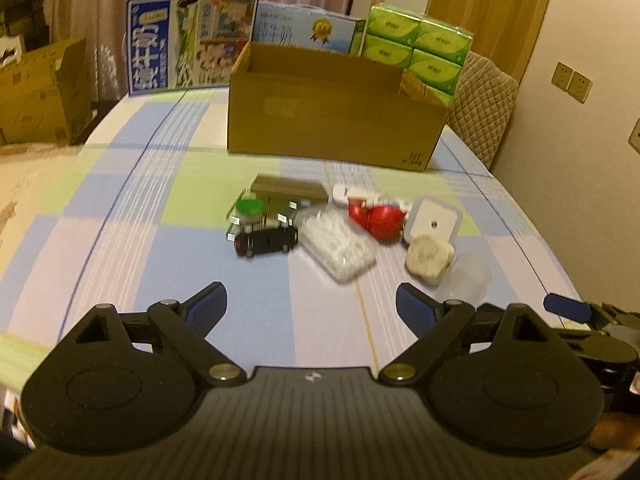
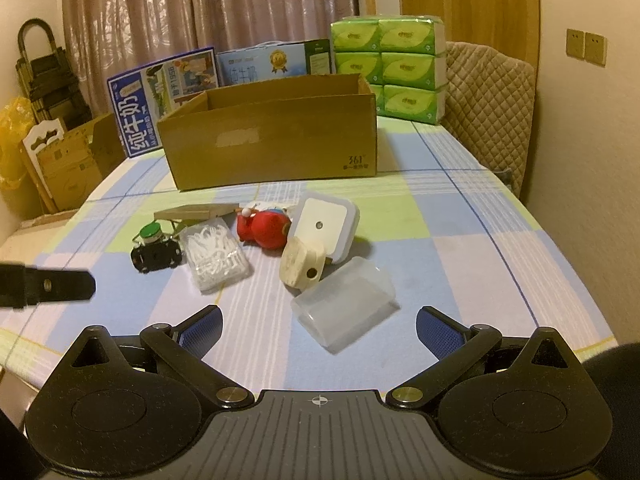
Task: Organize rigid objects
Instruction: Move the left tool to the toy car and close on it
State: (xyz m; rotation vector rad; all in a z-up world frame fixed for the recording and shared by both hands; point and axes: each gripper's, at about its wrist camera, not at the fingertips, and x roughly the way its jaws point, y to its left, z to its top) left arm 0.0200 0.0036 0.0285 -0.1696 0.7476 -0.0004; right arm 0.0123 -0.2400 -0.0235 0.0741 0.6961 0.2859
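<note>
Cardboard box (image 2: 272, 132), open-topped and apparently empty, sits toward the far edge of the checked tablecloth (image 2: 460, 240), likely there to receive the clutter. In front of it, mid-table, lie a clear plastic case (image 2: 346, 308), toy car (image 2: 156, 254), red toy (image 2: 264, 228) and white night light (image 2: 326, 220). I hold my right gripper (image 2: 318, 330) and left gripper (image 1: 311, 306) near the front edge, fingers spread, holding nothing.

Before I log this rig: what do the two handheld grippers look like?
Both match: the left gripper and right gripper have black bodies with ribbed centres, round side discs, silver pivot pins and blue textured fingers. A small crosshair mark sits on each body. No cables or sleeves show.
</note>
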